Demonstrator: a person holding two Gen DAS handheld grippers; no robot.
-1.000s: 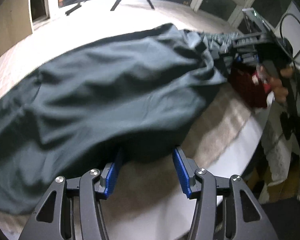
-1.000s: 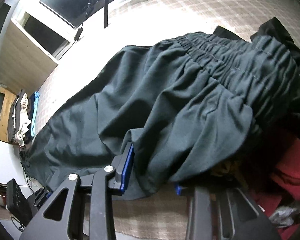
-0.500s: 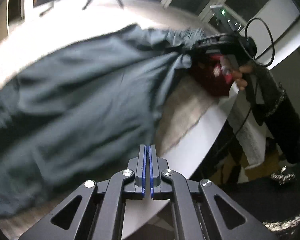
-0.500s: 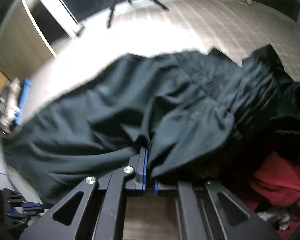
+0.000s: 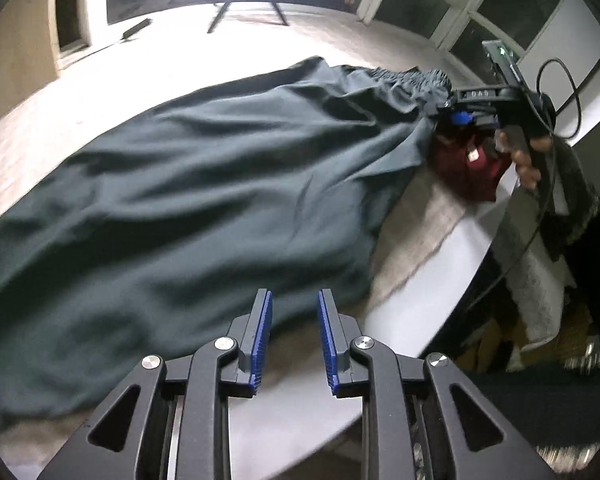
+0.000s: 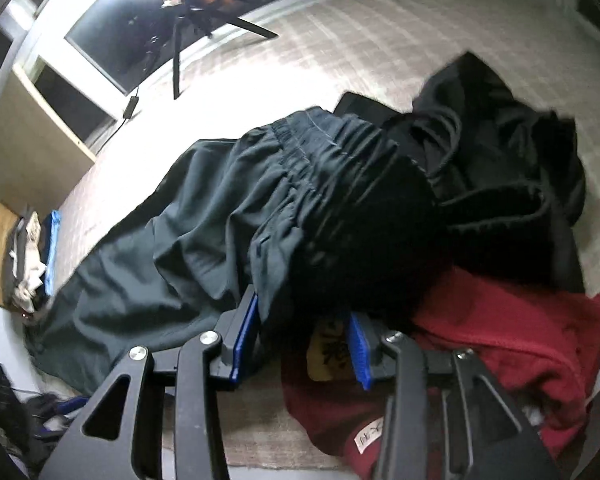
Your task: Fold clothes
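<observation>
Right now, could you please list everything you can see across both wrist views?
Dark green garment: one, spread across the bed, gathered waistband at the far right end.
Black garment: one, crumpled beside the waistband.
Red garment: one, bunched at the near bed edge, with a white tag.
Bed cover: one, beige check, under the clothes.
Tripod: one, black, by the dark window.
Wooden shelf: one, at far left, stuffed with clutter.
Left gripper: black with blue pads, open, nothing between them.
Right gripper: black with blue pads, open, the green hem hanging between them.
Hand: one, holding the right gripper's handle.
</observation>
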